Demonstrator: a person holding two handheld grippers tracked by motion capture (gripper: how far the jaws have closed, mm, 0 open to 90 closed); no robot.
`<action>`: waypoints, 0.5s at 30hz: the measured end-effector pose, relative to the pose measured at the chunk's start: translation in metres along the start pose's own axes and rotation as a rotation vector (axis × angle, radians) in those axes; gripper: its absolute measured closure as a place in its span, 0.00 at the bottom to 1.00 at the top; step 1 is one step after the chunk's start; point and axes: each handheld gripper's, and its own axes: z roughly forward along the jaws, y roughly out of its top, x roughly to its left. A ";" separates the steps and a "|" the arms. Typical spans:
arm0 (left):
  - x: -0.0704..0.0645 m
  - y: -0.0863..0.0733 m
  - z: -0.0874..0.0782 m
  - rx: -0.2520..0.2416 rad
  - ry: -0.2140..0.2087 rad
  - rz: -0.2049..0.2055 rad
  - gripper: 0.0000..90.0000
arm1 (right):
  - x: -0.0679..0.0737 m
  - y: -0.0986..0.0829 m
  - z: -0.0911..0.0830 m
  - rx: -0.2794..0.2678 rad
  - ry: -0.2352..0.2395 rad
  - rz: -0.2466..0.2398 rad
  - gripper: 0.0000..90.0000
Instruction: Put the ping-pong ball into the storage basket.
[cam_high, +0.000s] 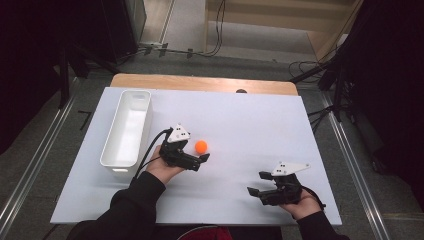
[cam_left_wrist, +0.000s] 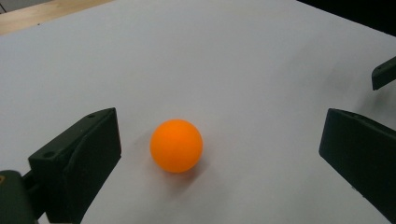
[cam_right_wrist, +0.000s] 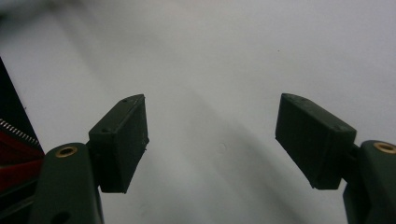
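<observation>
Right tongs (cam_high: 256, 184) rest spread wide near the white desk's (cam_high: 250, 125) front edge. Left tongs (cam_left_wrist: 219, 144), also spread, flank the small orange plastic ball (cam_left_wrist: 176, 145) lying on the desk, untouched.

Orange ball framed between the spread jaws of the left gripper (cam_left_wrist: 219, 154)

The orange ball (cam_left_wrist: 176, 145) is seen resting on the white table surface (cam_left_wrist: 224, 56), nearer the left jaw than the right and touched by neither. A faint shadow is cast beneath it. A strip of wooden edge (cam_left_wrist: 42, 14) is shown at the upper left, and a dark jaw tip of the right gripper (cam_left_wrist: 384, 73) is caught at the right border.
</observation>
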 end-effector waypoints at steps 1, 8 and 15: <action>0.001 0.000 0.001 0.002 -0.001 0.001 0.00 | 0.000 0.000 0.000 0.000 -0.002 0.001 0.27; 0.006 0.003 0.007 0.002 0.014 -0.003 0.00 | -0.001 0.000 0.000 0.000 0.000 -0.005 0.27; 0.009 0.008 0.016 0.005 0.014 0.003 0.00 | -0.001 0.000 0.000 0.000 -0.004 -0.005 0.27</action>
